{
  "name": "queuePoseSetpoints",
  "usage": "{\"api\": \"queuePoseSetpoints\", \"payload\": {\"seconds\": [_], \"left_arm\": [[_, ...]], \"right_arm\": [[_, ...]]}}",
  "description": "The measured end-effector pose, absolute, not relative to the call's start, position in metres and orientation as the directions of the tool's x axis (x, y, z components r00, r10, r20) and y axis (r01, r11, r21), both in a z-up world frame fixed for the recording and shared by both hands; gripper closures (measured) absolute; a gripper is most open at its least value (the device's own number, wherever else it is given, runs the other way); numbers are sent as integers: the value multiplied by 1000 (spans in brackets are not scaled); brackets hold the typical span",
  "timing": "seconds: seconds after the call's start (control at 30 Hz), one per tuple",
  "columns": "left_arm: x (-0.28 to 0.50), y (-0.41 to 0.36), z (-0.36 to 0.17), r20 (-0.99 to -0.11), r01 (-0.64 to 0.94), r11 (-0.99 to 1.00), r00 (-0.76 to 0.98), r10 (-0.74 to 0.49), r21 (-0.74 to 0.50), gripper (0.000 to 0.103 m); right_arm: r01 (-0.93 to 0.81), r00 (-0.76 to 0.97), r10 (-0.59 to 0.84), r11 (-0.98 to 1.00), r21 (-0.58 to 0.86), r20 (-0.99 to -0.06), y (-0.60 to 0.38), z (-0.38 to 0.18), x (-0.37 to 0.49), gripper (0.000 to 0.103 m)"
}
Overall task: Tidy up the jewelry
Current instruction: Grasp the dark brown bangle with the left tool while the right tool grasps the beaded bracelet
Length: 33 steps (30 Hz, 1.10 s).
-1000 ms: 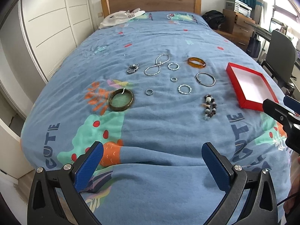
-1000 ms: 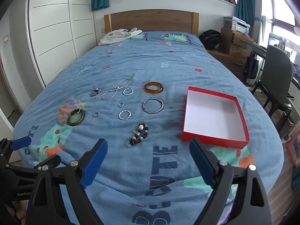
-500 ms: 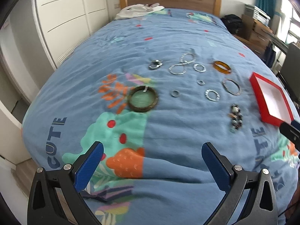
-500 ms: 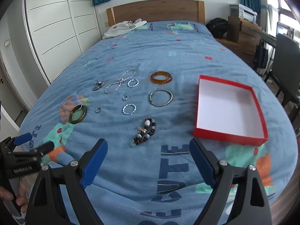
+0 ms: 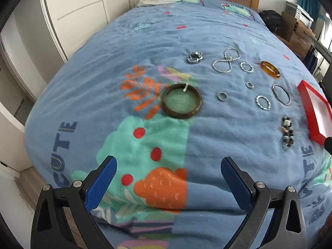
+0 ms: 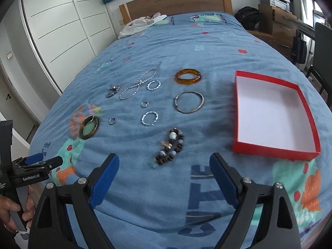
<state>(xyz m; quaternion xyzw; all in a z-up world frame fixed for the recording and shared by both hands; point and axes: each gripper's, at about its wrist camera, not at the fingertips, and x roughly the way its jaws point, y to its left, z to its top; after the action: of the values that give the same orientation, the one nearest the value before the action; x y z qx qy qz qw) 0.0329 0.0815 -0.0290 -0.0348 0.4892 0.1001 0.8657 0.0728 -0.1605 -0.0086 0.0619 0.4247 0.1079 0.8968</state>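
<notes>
Now the left gripper (image 5: 167, 178) is closer to the bed than it was a moment ago. The green bangle (image 5: 182, 103) looks bigger in the left wrist view and sits near the middle of the frame, right ahead of the gripper. I think this means the green bangle will be picked up first. Nothing has been picked up yet. Every piece of jewelry lies where it lay before.

The left fingers (image 5: 101, 183) are wide open. They hold nothing and touch nothing. They hang above the blue bed cover (image 5: 207, 141), well short of the bangle.

The right gripper (image 6: 164, 179) is wide open too, and empty. It hangs over the bed with the bead bracelet (image 6: 170, 145) just ahead of it, in the lower middle of the right wrist view. A hand (image 6: 12, 211) holds the left gripper's handle at the lower left of that view.

The red box (image 6: 274, 151) is on the right side of the frame. It is white inside and has nothing in it. So the tidying has only just begun.

The other pieces lie spread out in the middle of the frame, each apart from the box. There is an amber bangle (image 6: 188, 76), a thin metal bangle (image 6: 189, 102), a long silver chain (image 6: 138, 84), a small silver clump (image 6: 112, 90) and two twisty silver rings (image 6: 149, 118). There are two little rings (image 6: 112, 121) as well.

The gripper must go further forward and down to reach the green bangle.
</notes>
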Motion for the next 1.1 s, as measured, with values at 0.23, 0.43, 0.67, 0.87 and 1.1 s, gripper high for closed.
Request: {"api": "queuePoseSetpoints", "payload": {"seconds": [0.23,0.43,0.67,0.87,1.1], "left_arm": [[57,95,-35,-848,-200,980,517,118,14,4],[84,100,-45,-849,-184,983,519,101,4,4],[115,107,-67,-862,-194,981,499,92,-8,4],[139,109,-80,-868,-192,981,487,97,2,4],[155,109,-89,-869,-192,981,485,95,0,4]], "right_arm": [[-132,581,251,968,214,-775,-152,-22,87,15],[-103,547,243,969,224,-801,-151,-37,106,15],[-77,492,219,975,209,-842,-147,-65,134,15],[-52,453,208,977,207,-867,-146,-88,152,16],[-55,444,212,976,209,-871,-145,-97,158,21]]}}
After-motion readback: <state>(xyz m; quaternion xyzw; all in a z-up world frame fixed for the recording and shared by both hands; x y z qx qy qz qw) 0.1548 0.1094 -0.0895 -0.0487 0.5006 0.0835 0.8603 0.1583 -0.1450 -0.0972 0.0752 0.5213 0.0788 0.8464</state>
